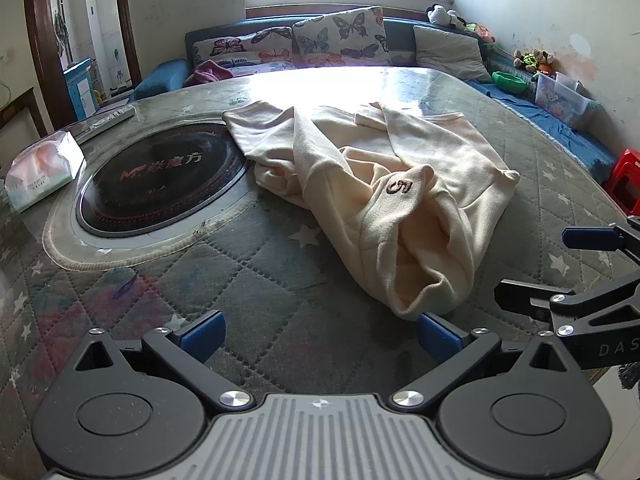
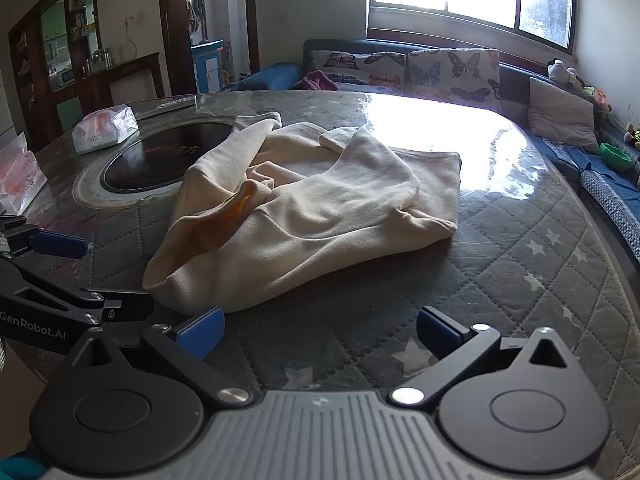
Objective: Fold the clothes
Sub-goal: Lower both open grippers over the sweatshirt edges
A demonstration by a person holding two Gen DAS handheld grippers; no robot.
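Observation:
A cream sweatshirt (image 1: 380,184) lies crumpled on the quilted table cover (image 1: 260,272), with a brown "5" patch (image 1: 400,187) facing up. Its near open end reaches the right fingertip (image 1: 438,336) of my left gripper (image 1: 320,336), which is open and holds nothing. In the right wrist view the same sweatshirt (image 2: 312,216) lies just beyond my right gripper (image 2: 320,335), also open and empty, whose left fingertip (image 2: 200,336) is close to the cloth's near edge. Each gripper shows in the other's view: the right gripper (image 1: 552,266) and the left gripper (image 2: 94,276), side by side at the table's near edge.
A round black cooktop (image 1: 160,184) is set into the table on the left, partly under the sweatshirt. A tissue pack (image 1: 40,168) and a remote (image 1: 112,118) lie beyond it. A sofa with butterfly cushions (image 1: 340,36) wraps the far side; a red stool (image 1: 628,184) stands at right.

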